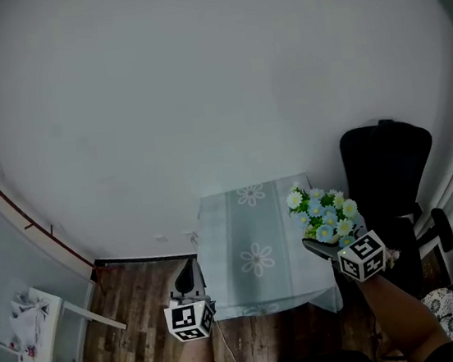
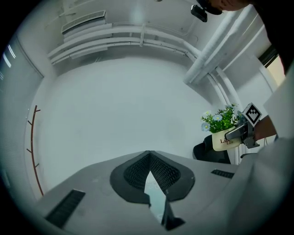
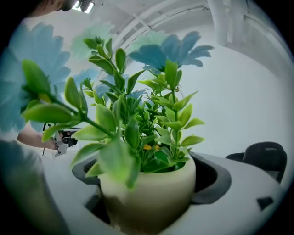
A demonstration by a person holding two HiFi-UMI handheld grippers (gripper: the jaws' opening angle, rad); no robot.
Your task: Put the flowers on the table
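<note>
A cream pot of blue and white flowers with green leaves (image 1: 324, 217) sits between the jaws of my right gripper (image 1: 324, 243), which is shut on it. In the head view the pot hangs over the right edge of the small table (image 1: 252, 214), covered with a pale flower-print cloth. The pot (image 3: 151, 193) fills the right gripper view, wedged between both jaws. The left gripper view shows the same pot (image 2: 223, 137) held in the air at the right. My left gripper (image 1: 190, 278) hangs by the table's left front corner, shut and holding nothing (image 2: 149, 158).
A black office chair (image 1: 384, 155) stands right behind the table's right side. A white chair (image 1: 40, 333) stands on the wooden floor at the left. A thin brown rail (image 1: 29, 218) runs along the white wall.
</note>
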